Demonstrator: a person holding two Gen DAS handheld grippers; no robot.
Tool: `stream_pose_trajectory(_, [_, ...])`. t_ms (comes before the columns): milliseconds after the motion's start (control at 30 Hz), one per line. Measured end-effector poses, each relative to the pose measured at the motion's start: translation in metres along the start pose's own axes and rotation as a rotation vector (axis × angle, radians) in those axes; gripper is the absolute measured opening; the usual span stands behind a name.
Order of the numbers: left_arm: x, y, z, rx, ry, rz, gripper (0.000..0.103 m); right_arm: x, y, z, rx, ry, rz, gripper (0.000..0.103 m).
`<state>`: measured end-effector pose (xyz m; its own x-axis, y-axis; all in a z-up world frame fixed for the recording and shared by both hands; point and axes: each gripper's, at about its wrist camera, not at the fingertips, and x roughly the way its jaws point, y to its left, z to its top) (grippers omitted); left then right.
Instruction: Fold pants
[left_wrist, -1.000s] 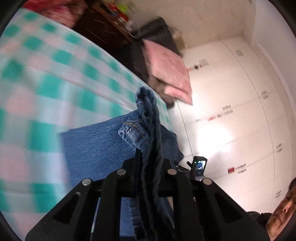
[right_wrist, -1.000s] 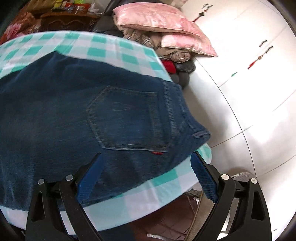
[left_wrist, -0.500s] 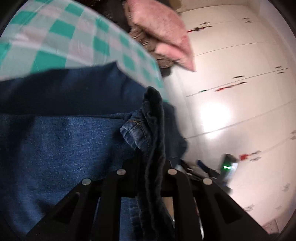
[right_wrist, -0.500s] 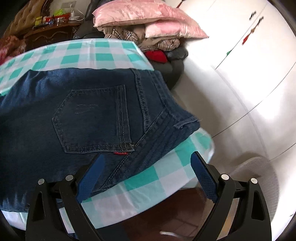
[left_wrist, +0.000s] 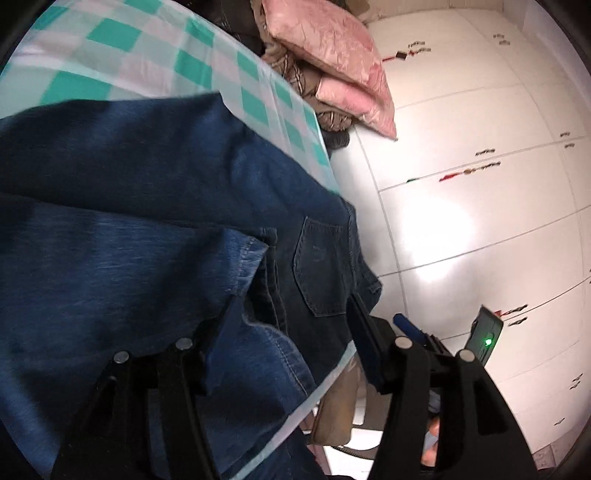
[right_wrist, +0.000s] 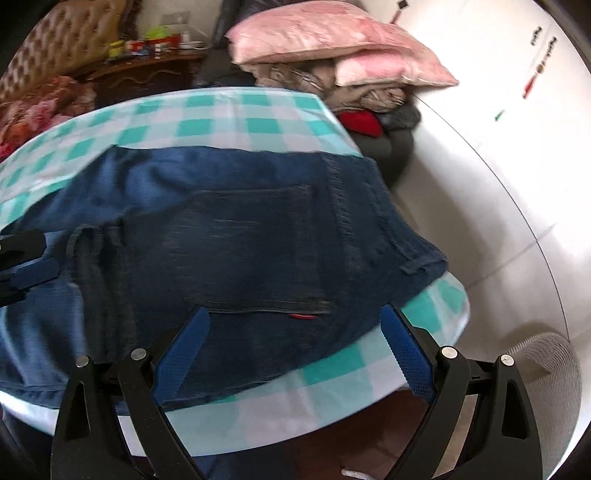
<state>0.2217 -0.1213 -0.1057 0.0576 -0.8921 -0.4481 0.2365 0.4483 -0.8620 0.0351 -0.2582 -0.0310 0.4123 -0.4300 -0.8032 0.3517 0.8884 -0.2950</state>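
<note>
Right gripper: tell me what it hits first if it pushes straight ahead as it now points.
Probably the jeans: the open right gripper points at the back-pocket area, spread on the checked tablecloth. Depth is unclear, so height above them is uncertain.

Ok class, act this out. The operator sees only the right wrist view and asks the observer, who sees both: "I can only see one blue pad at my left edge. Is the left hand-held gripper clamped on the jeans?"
Observer: No. The left wrist view shows the left hand-held gripper open, with its jaws wide apart above the jeans and nothing pinched.
Operator: Is there anything near it that I can't see?
Observer: Yes. A small black device with a green light sits just right of that gripper, off the table's edge.
</note>
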Motion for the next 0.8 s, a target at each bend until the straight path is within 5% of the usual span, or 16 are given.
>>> stream_pose_trajectory(233, [-0.065,0.019,-0.019,-0.015,-0.087,0.026,0.059,-0.004,0.064,0.007,-0.070,0.027,0.139,0.089])
stream_pose_trajectory(400, [-0.107,0.029,-0.032,-0.006,-0.148,0.070,0.059,0.012,0.102,0.006,-0.129,0.080,0.153,0.089])
stream_pose_trajectory(467, [-0.122,0.033,-0.037,-0.008,-0.165,0.080,0.059,0.024,0.106,0.000,-0.129,0.136,0.185,0.068])
stream_pose_trajectory(500, [-0.128,0.035,-0.039,-0.009,-0.169,0.087,0.059,0.028,0.105,-0.002,-0.121,0.159,0.211,0.046])
stream_pose_trajectory(600, [-0.140,0.040,-0.044,-0.006,-0.180,0.106,0.059,0.030,0.106,-0.005,-0.106,0.177,0.295,0.032])
stream_pose_trajectory(733, [-0.143,0.047,-0.048,-0.010,-0.177,0.110,0.059,0.023,0.106,-0.004,-0.115,0.162,0.294,0.012])
stream_pose_trajectory(800, [-0.146,0.050,-0.049,-0.016,-0.181,0.108,0.059,0.022,0.101,-0.002,-0.103,0.168,0.305,0.011])
